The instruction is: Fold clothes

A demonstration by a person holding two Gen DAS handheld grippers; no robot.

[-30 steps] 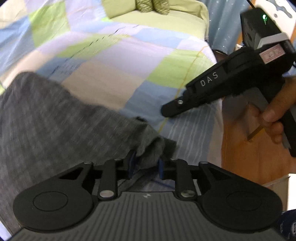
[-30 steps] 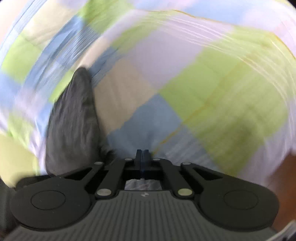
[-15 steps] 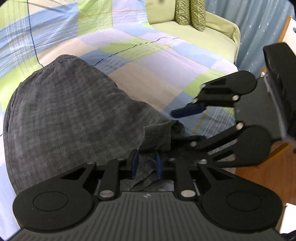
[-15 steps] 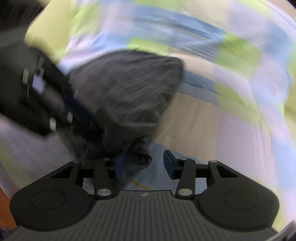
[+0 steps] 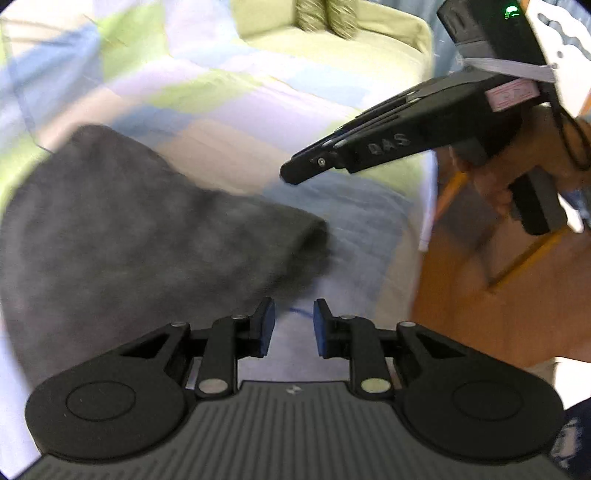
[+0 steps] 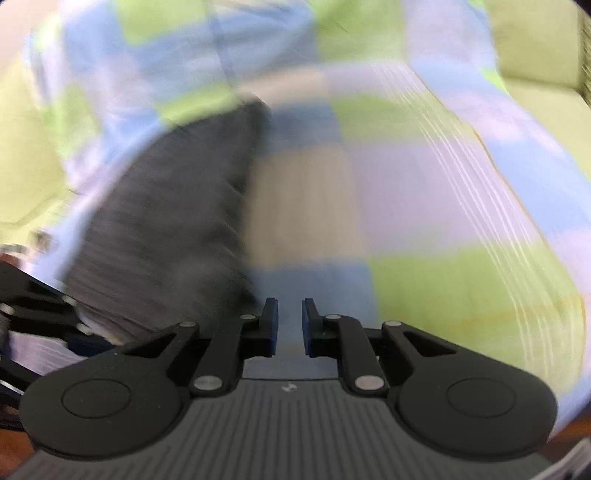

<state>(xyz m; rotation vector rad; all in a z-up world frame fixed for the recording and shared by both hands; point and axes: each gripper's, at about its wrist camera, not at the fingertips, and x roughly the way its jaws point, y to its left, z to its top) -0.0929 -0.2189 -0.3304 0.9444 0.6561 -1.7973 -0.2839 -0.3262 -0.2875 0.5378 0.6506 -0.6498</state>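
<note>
A dark grey checked garment (image 5: 140, 229) lies folded on the bed, its near corner just ahead and left of my left gripper (image 5: 290, 326). The left gripper is open and empty, its blue pads clear of the cloth. The right gripper shows side-on in the left wrist view (image 5: 291, 175), above the bed's right part; its jaw gap is hidden there. In the right wrist view, the right gripper (image 6: 290, 321) is open with a small gap and empty. The garment (image 6: 173, 229) lies to its left. Both views are blurred.
The bed carries a patchwork cover (image 5: 229, 110) of green, blue, lilac and beige squares. Green pillows (image 5: 325, 22) lie at the head. The bed's right edge (image 5: 424, 229) drops to an orange wooden floor (image 5: 498, 295). The left gripper's linkage shows in the right wrist view (image 6: 33, 314).
My left gripper has let go of the garment's corner and opened. The right gripper has pulled back from the corner and narrowed its gap. The corner now lies flat on the bed.
</note>
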